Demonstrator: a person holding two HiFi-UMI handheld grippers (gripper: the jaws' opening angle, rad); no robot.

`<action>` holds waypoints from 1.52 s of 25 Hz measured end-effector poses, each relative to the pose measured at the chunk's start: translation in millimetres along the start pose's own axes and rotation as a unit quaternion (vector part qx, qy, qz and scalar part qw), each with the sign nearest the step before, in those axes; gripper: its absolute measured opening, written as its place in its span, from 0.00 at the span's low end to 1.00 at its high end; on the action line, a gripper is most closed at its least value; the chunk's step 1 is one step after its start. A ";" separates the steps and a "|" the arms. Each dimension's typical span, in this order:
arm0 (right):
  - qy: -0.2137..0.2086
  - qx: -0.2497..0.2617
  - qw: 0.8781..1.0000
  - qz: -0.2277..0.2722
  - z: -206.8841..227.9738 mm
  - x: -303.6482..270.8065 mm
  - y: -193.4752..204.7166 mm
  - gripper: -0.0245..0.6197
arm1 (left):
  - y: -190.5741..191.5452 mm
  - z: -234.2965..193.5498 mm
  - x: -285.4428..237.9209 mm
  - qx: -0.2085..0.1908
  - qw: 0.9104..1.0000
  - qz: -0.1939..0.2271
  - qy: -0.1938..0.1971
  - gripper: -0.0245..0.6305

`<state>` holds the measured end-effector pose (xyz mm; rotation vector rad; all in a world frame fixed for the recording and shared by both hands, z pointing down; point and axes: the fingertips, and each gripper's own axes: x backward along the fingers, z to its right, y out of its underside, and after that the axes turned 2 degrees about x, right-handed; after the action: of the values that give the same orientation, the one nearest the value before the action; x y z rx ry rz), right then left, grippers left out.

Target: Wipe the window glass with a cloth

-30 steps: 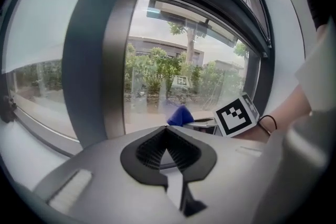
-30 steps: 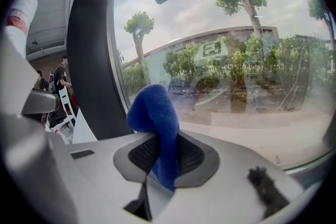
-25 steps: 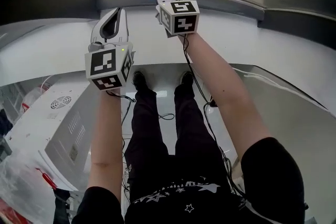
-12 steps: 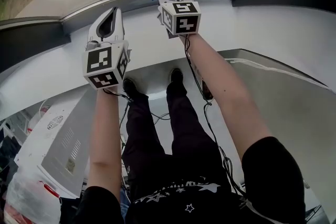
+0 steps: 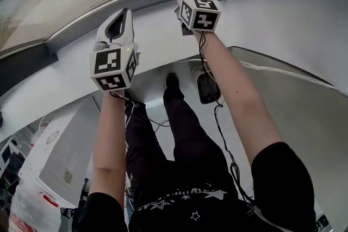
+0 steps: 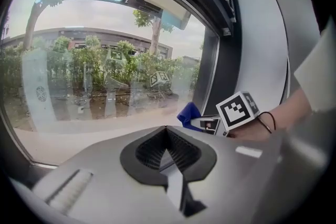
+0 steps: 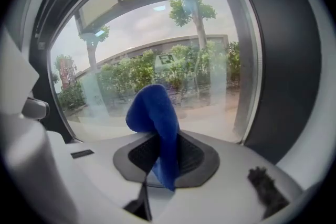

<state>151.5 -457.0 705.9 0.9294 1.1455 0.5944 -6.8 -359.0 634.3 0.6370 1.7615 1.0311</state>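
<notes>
Right gripper [image 7: 160,139] clamped on the blue cloth [image 7: 152,110], which stands near the lower right corner of the window glass [image 6: 105,60]; left gripper [image 6: 167,132] alongside, jaws pressed together, empty.

Daylight comes through the window glass [image 6: 105,76] from a pale, bright sky, and nothing else seems to light the place. In both gripper views the scene sits in a fisheye circle with black corners, and straight frame lines bow into arcs toward the rim. The pane looks hazy, with faint reflections [image 6: 157,79] floating on it. The foreground at 6 o'clock goes soft. The cloth [image 7: 155,123] is backlit, a deep saturated blue. In the head view the glass at 12 o'clock is washed out, the white surfaces are evenly lit with soft shadows, and 7 o'clock is dimmer.
</notes>
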 end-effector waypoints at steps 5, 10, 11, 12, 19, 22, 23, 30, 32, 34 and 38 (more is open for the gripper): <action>0.031 -0.021 0.999 0.001 62.1 8.3 0.7 0.15 | 1.4 39.0 -21.8 -0.006 1.000 -0.006 0.009 0.05; 0.060 -0.037 0.998 -0.002 111.6 19.8 3.2 0.15 | 1.8 64.4 -34.8 -0.005 1.000 -0.005 0.011 0.05; 0.063 -0.038 0.997 -0.002 118.3 21.6 4.3 0.15 | 2.5 67.9 -36.9 -0.004 1.000 -0.006 0.010 0.05; 0.065 -0.039 0.997 -0.003 123.1 23.9 6.1 0.15 | 3.5 71.4 -37.6 -0.004 1.000 -0.006 0.010 0.05; 0.060 -0.061 0.996 -0.004 118.8 52.0 8.5 0.15 | -7.6 79.5 -14.7 -0.002 1.000 0.005 -0.007 0.05; 0.051 -0.071 0.996 -0.004 106.9 67.5 6.2 0.15 | -10.8 78.4 5.5 0.003 1.000 0.008 -0.019 0.05; 0.049 -0.075 0.996 -0.007 101.6 72.1 5.9 0.15 | -11.4 77.0 12.9 0.004 1.000 0.008 -0.024 0.05; 0.006 -0.072 0.997 -0.037 33.7 96.1 13.4 0.15 | -23.5 55.6 77.7 -0.001 0.998 0.016 -0.056 0.05; -0.011 -0.063 0.997 -0.037 8.4 104.2 9.4 0.15 | -29.5 44.2 99.0 0.003 0.997 0.026 -0.070 0.05; -0.026 -0.052 0.998 -0.034 -15.3 114.2 1.8 0.15 | -37.1 35.6 121.5 0.006 0.996 0.041 -0.081 0.05; -0.054 -0.028 0.998 -0.018 -66.4 141.3 -19.9 0.15 | -43.4 21.9 170.6 0.015 0.993 0.063 -0.097 0.05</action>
<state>134.2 -333.2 610.3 0.8809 1.0419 0.5382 -53.9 -239.3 512.2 0.8479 1.5869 0.9933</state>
